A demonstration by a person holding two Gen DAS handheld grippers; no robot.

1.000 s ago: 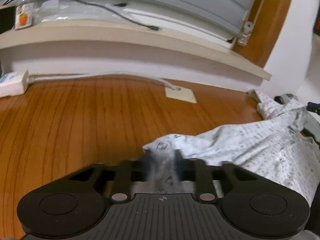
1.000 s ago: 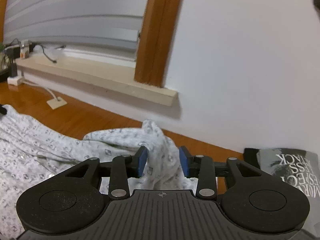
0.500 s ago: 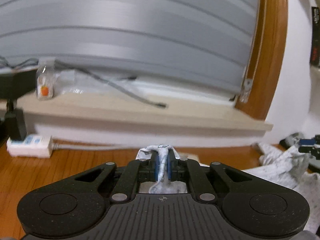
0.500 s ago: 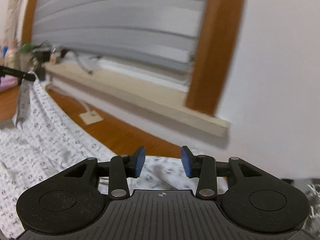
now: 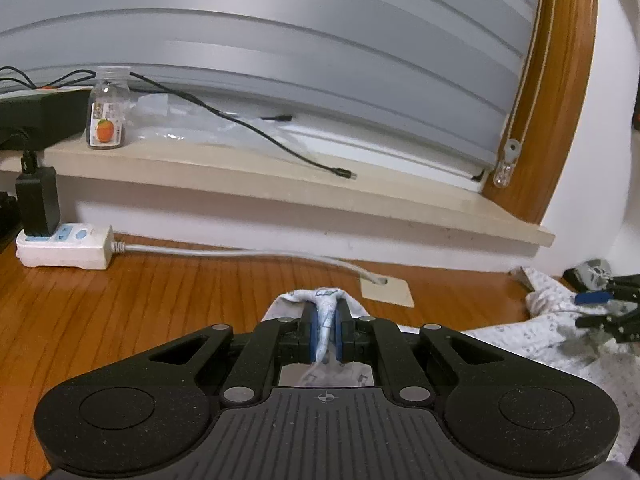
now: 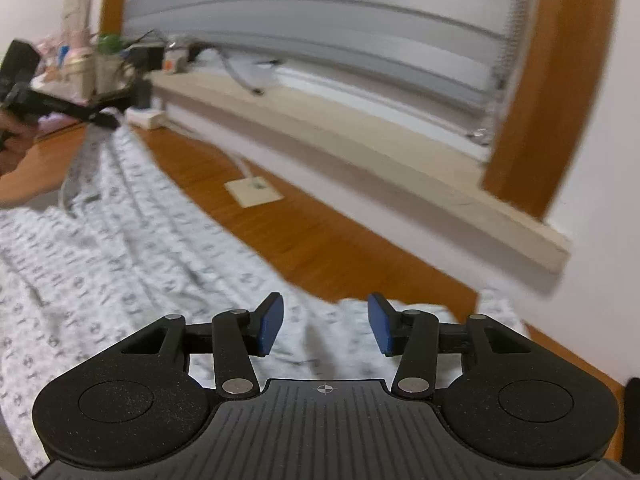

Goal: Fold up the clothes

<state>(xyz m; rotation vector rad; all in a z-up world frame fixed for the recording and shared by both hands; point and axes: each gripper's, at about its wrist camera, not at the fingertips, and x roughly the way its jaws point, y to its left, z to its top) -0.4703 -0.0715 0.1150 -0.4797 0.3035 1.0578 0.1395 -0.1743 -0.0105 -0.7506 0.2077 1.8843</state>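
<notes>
- Garment (image 6: 132, 248): a white cloth printed all over with small grey motifs, rumpled into long soft creases, lying on the wooden table (image 5: 140, 304) below the window sill (image 5: 280, 184).
- Your left gripper (image 5: 326, 330) is clenched on a bunched edge of the garment; the fabric stands up as a narrow pinched ridge between the blue pads (image 5: 313, 330) and spills out just ahead of the fingertips.
- From that pinch the cloth runs away to the left gripper's right, toward your right gripper (image 6: 323, 330), so its long axis lies across the table, roughly along the sill.
- In the right wrist view the garment stretches from directly under the right gripper out to its far left, where the left gripper holds a corner lifted off the table.
- Your right gripper is released: its jaws have just been opening and stand well apart, with nothing gripped; printed cloth lies below and just ahead of them.
- The right wrist view is blurred, so whether the fingertips touch the cloth you cannot tell.
- A white power strip (image 5: 64, 246) sits far to the left gripper's left, against the wall.
</notes>
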